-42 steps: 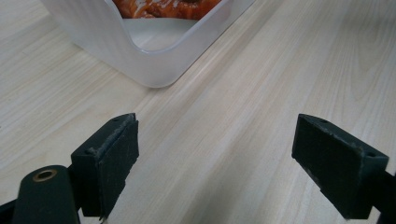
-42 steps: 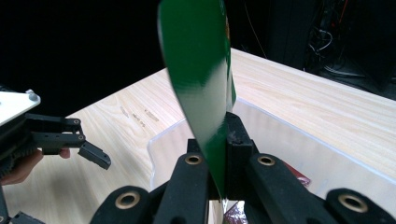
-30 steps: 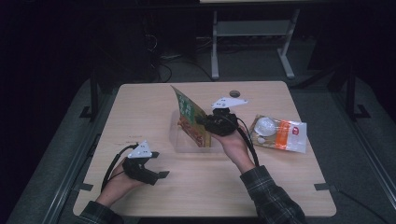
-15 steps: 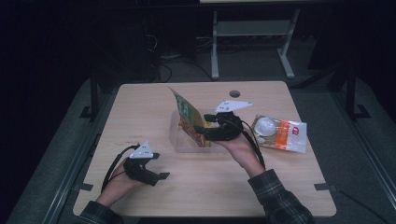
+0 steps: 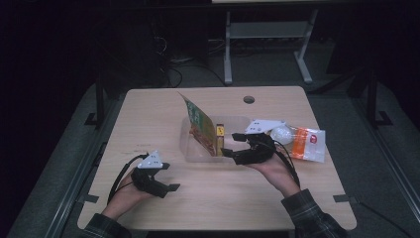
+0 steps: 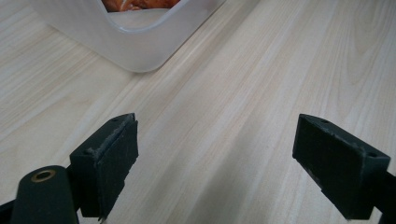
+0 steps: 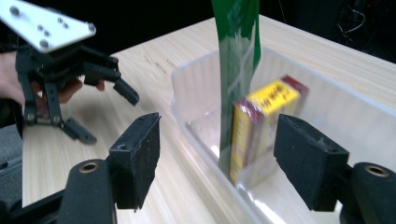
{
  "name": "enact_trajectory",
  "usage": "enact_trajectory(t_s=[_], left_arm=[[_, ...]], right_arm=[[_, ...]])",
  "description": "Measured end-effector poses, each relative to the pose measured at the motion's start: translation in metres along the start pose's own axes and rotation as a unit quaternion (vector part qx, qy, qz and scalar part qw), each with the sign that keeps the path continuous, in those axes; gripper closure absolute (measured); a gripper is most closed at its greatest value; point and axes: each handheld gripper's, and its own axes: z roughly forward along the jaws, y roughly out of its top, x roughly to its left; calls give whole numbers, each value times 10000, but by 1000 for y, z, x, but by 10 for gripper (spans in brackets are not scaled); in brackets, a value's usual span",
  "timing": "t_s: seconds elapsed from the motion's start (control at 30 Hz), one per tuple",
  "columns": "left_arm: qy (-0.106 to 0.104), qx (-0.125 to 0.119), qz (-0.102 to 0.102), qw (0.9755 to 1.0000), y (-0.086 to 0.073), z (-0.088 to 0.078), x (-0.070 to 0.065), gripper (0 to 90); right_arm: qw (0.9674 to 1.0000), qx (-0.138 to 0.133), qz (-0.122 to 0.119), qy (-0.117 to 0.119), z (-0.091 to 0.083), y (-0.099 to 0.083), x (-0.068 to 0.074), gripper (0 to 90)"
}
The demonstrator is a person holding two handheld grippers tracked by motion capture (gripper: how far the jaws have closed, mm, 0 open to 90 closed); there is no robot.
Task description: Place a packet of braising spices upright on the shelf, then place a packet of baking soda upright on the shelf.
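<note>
Clear tub loaded, right hand backing off

Plastic tub (image 5: pixel 198 154) sits at the centre of the frame on the worktop (image 5: pixel 148 114). A green packet (image 5: pixel 199 124) stands upright in it on edge, long axis rising toward the upper left, with a yellow box (image 7: pixel 261 121) just beside it.

The right gripper (image 5: pixel 236 147) is nearer, at the tub's right rim; its fingers (image 7: pixel 135 158) have just been opening and stand wide, with nothing pressed between them, packet and box ahead of the gap. The left gripper (image 5: pixel 166 187), lower left, rests open and empty on bare wood.

An orange-and-white bag (image 5: pixel 304 144) lies right of the tub, behind the right hand.
</note>
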Motion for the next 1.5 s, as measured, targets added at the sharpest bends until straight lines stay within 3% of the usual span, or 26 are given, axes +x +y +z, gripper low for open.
enact_trajectory(t_s=[0.33,0.57,0.7,0.73,0.83,0.9,0.93,1.03,1.13,1.2,1.3,1.5], left_arm=[[-47,-4,-23,10000,-1,2,-2,136],[-62,22,15,10000,-1,3,-1,136],[-89,71,11,9999,-1,4,-1,136],[-90,65,24,9999,-1,5,-1,136],[-115,87,37,9999,0,5,-2,136],[-137,97,104,9998,0,5,-2,136],[-139,97,110,9998,0,6,-2,136],[-150,87,65,9998,0,6,-1,136],[-161,69,70,9998,-1,6,0,137],[-165,82,54,9998,-1,6,0,137],[-172,87,41,9998,-2,6,0,137],[-159,91,56,9998,-2,5,-1,137]], right_arm=[[9993,250,-13,-278,-32,-36,-12,297],[9963,479,232,-669,-48,-58,-42,307],[9921,587,470,-1000,-48,-64,-64,408],[9896,628,556,-1171,-47,-65,-72,462],[9856,666,741,-1364,-43,-67,-90,643],[9801,920,771,-1580,-36,-68,-101,733],[9756,1035,730,-1792,-32,-69,-107,798],[9694,1141,693,-2061,-25,-70,-120,893],[9685,1117,733,-2101,-18,-72,-132,896],[9629,1331,665,-2252,-11,-74,-137,895],[9627,1424,745,-2177,-7,-76,-141,897],[9638,1720,556,-1958,-15,-81,-133,900]])
